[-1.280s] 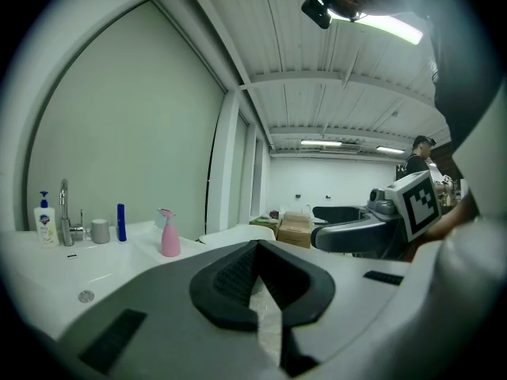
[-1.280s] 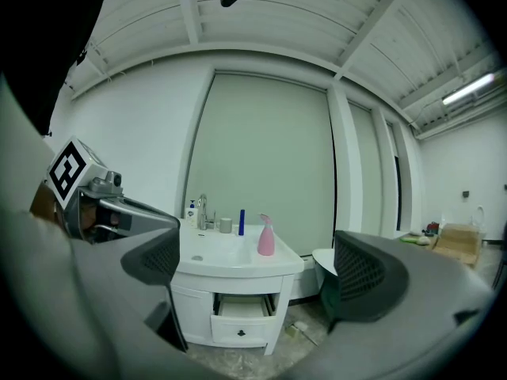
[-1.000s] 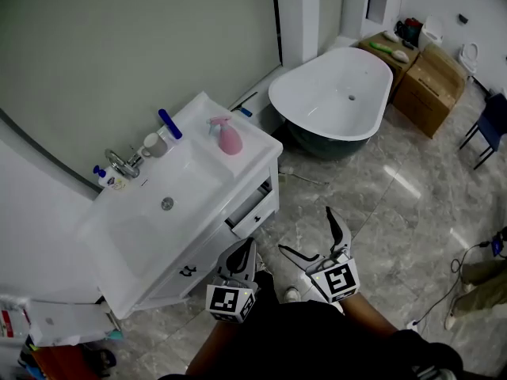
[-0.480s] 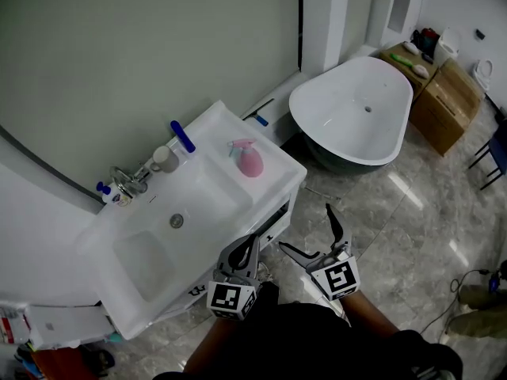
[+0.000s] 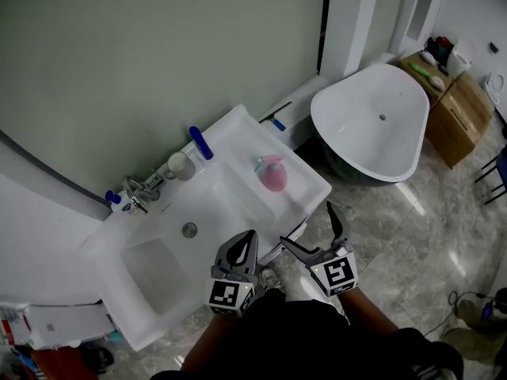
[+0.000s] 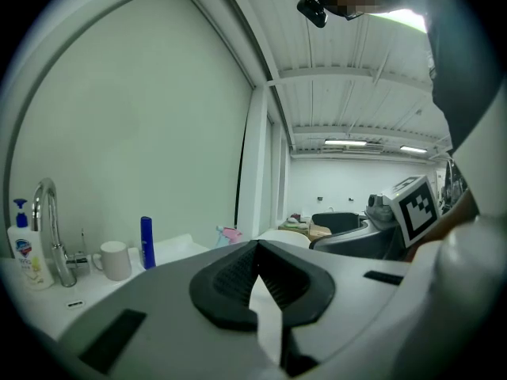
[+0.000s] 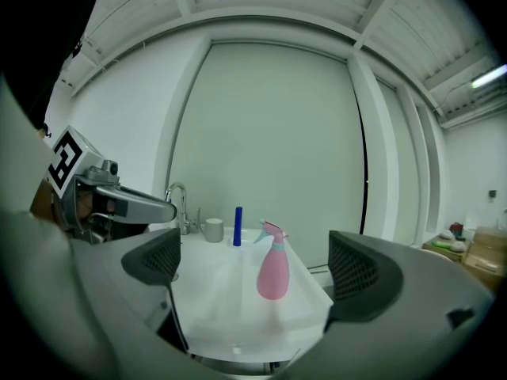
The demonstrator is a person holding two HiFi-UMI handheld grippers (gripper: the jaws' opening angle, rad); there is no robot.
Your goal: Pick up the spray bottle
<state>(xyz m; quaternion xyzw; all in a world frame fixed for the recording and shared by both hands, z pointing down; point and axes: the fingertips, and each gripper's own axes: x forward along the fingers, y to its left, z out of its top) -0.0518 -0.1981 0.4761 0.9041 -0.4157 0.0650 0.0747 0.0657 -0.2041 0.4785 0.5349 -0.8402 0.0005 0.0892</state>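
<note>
A pink spray bottle (image 5: 273,173) (image 7: 273,270) with a pale blue collar stands upright on the right end of the white washbasin top (image 5: 301,187); in the left gripper view the spray bottle (image 6: 230,235) is small and far off. My right gripper (image 5: 314,233) (image 7: 252,269) is open, held in front of the counter's edge, with the bottle ahead of the jaws and apart from them. My left gripper (image 5: 243,248) (image 6: 257,279) is shut with nothing in it, low at the basin's front edge.
On the counter's back edge stand a chrome tap (image 5: 141,194), a white mug (image 5: 179,165), a blue tube (image 5: 200,142) and a soap bottle (image 6: 24,248). A drawer hangs open under the counter. A white bathtub (image 5: 379,121) and cardboard boxes (image 5: 455,113) lie to the right.
The view has shifted so the washbasin and bottle now lie nearer to both grippers. The grippers keep the same states, left shut and right open.
</note>
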